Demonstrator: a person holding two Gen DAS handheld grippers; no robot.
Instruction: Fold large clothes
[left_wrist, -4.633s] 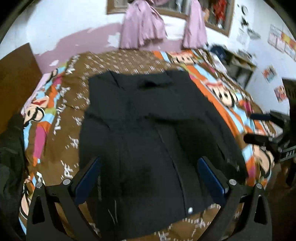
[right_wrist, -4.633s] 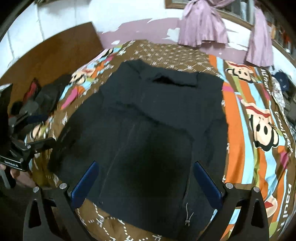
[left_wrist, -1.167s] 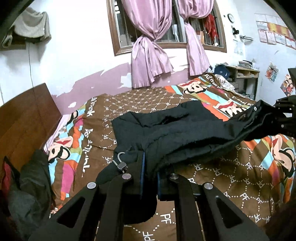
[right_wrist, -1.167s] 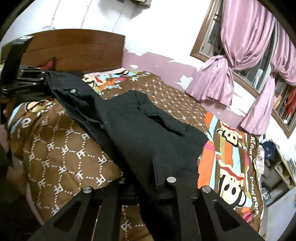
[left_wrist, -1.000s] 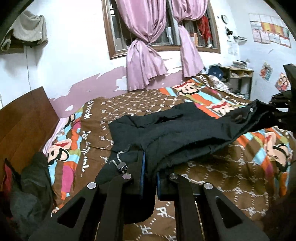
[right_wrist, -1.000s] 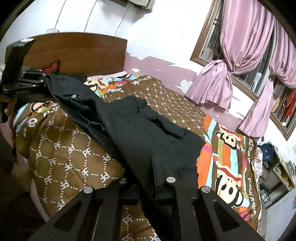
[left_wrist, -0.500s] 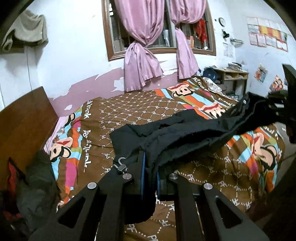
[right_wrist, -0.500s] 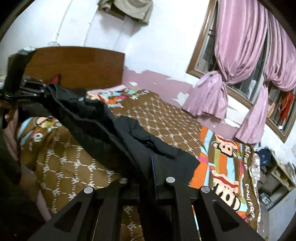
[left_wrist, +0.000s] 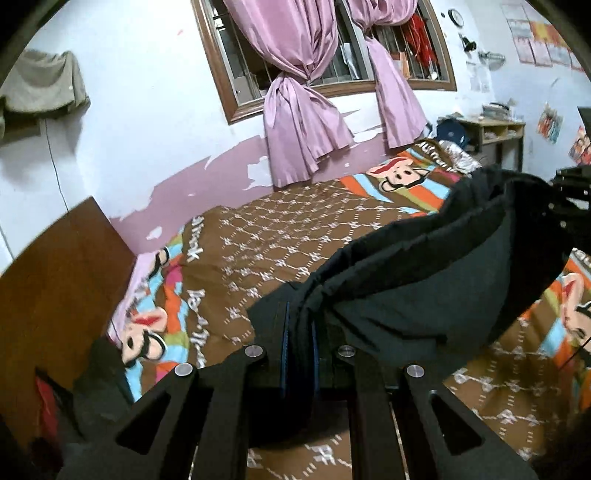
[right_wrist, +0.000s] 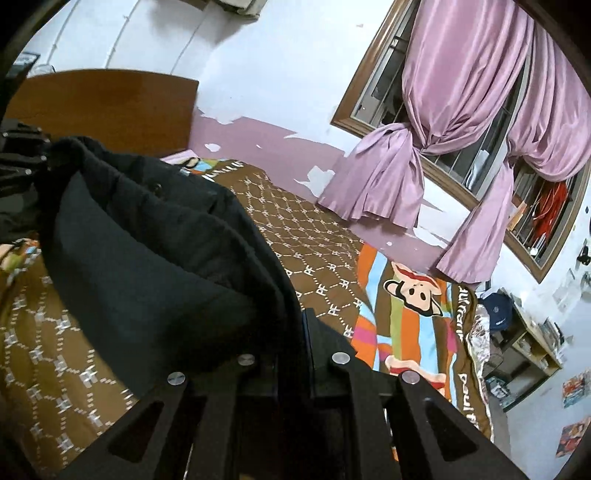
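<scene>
My left gripper (left_wrist: 299, 334) was clamped tight on one corner of a black jacket (left_wrist: 424, 280), and my right gripper (right_wrist: 295, 332) was pinched on the opposite corner. The jacket (right_wrist: 140, 258) hung stretched between them in a sagging fold, raised above a bed with a brown patterned cover (left_wrist: 295, 229). Pink knotted curtains (left_wrist: 299, 122) hung at the window (left_wrist: 236, 70) behind the bed.

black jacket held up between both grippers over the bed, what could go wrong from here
1. The black jacket hangs slack between the left gripper and right gripper; its loose layers may land bunched on the bedspread.
2. Each grip holds only a thin edge, so the heavy cloth might slip out.
</scene>
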